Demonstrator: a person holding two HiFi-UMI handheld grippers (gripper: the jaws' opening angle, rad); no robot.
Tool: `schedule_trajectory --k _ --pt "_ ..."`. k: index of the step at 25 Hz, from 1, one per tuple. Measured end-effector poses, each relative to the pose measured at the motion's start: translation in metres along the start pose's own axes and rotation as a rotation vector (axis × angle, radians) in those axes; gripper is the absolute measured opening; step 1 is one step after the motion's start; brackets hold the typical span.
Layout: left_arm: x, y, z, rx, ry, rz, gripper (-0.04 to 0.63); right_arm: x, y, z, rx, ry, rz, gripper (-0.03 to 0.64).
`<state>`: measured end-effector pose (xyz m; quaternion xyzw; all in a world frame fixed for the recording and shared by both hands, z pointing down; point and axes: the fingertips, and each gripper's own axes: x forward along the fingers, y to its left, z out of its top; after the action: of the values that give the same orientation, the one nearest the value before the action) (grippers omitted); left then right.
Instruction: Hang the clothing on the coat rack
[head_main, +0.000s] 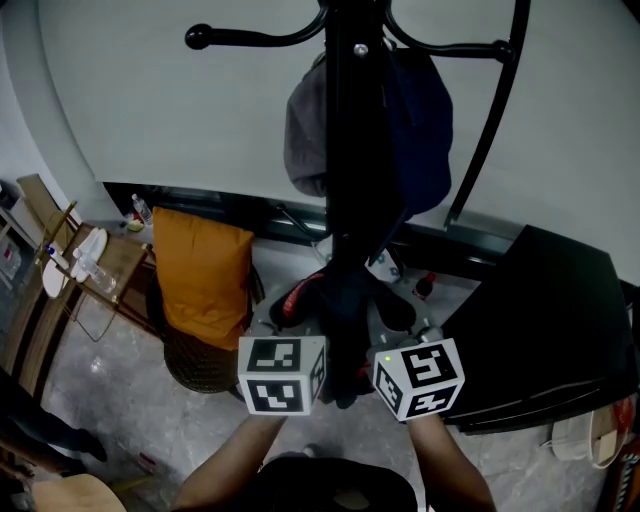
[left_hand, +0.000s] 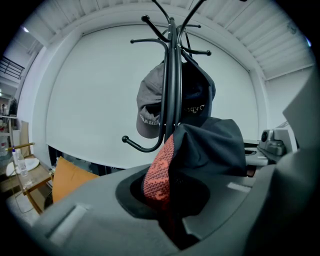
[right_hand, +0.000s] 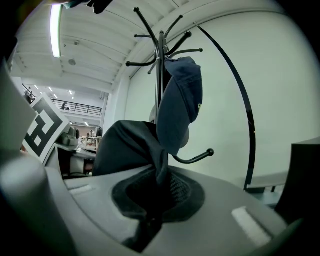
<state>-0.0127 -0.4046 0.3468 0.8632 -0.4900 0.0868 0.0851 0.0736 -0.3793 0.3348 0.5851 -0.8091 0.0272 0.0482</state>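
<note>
Left gripper (left_hand: 167, 210), right gripper (right_hand: 152, 200): 2 pinches on the dark garment (left_hand: 212, 145), held up at the coat rack (left_hand: 172, 75), likely for hooking.

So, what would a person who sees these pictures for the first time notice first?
A black coat rack stands in the middle, with a grey cap and a navy cap hanging on it. Below them, the left tool and the right tool both grip one dark garment with a red mesh part, close to the rack. An orange cushion sits further left.
</note>
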Motion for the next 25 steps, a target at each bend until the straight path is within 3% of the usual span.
schedule_trajectory --k 25 --pt "0.002 -0.004 -0.024 -0.018 0.037 0.008 0.020 0.003 0.002 -0.032 0.056 0.057 0.026 0.012"
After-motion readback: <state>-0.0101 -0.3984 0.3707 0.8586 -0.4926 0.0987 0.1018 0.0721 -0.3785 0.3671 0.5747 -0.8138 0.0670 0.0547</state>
